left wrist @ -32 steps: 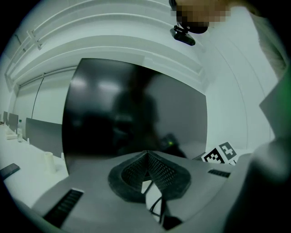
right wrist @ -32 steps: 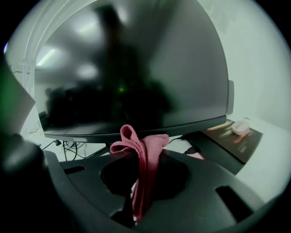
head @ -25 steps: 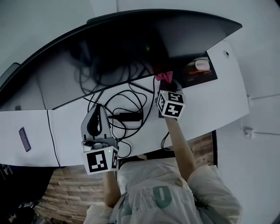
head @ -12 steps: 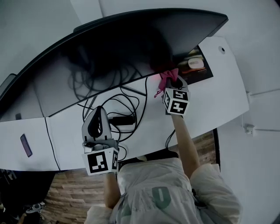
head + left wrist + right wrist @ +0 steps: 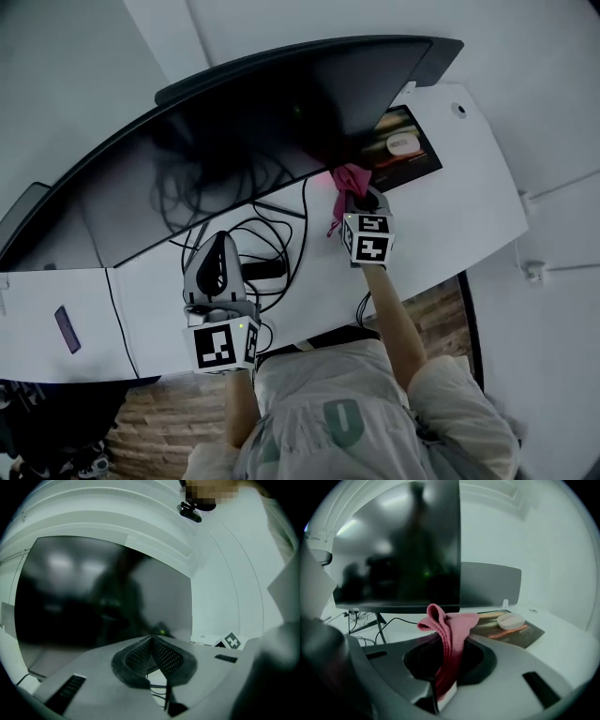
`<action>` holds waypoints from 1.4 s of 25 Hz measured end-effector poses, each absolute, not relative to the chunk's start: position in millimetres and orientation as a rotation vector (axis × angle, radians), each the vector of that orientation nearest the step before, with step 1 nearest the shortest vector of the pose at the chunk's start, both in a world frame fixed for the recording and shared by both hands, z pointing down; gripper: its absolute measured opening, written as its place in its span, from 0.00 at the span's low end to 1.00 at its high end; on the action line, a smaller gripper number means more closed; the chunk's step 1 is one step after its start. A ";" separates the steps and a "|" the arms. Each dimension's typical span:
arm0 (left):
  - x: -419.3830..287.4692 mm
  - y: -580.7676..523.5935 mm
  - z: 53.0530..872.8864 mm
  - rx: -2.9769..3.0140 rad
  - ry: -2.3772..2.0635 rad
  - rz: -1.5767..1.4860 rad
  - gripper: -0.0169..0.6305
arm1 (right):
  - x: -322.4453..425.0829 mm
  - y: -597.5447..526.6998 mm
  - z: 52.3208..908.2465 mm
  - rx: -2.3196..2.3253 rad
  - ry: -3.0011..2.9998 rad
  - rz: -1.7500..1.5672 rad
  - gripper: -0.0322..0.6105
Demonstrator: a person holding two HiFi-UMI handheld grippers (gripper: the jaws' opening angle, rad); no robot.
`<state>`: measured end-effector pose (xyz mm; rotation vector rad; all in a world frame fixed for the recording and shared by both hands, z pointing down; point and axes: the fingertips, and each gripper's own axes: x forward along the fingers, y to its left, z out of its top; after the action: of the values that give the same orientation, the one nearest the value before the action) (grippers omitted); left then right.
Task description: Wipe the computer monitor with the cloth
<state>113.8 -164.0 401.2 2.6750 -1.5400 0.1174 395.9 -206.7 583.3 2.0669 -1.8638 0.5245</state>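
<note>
A wide curved dark monitor [image 5: 234,131] stands along the back of the white desk [image 5: 450,225]; its screen is off. My right gripper [image 5: 359,199] is shut on a pink cloth [image 5: 349,178], which bunches up from the jaws just below the monitor's lower right edge. The right gripper view shows the pink cloth [image 5: 447,630] standing folded between the jaws, with the monitor [image 5: 403,550] just ahead and to the left. My left gripper [image 5: 217,267] hovers over the desk's cables, shut, with nothing in it. In the left gripper view its jaws meet at the tips before the dark monitor [image 5: 108,597].
Black cables [image 5: 253,234] tangle on the desk under the monitor. A dark mouse pad with a white mouse [image 5: 403,145] lies at the right, also seen as mouse [image 5: 511,619]. A phone [image 5: 67,329] lies at the far left. Wood floor shows below the desk edge.
My right gripper with the pink cloth has moved up towards the monitor's lower right edge. The left gripper has hardly moved. The head view has shifted.
</note>
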 end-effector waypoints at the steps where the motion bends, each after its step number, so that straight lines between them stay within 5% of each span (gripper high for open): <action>1: 119.0 -163.3 396.8 2.691 -1.521 0.108 0.05 | 403.2 -200.9 582.2 2.110 -1.862 0.578 0.14; 9: 132.3 -170.2 375.6 2.772 -1.496 0.033 0.05 | 464.0 -203.7 524.6 2.376 -1.878 0.551 0.14; 35: 149.4 -162.2 363.5 2.820 -1.480 0.023 0.05 | 420.9 -239.0 521.7 2.078 -2.246 0.555 0.14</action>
<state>149.4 -162.2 363.5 2.8204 -1.4797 0.0231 420.9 -239.0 521.7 2.0781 -2.2456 0.5551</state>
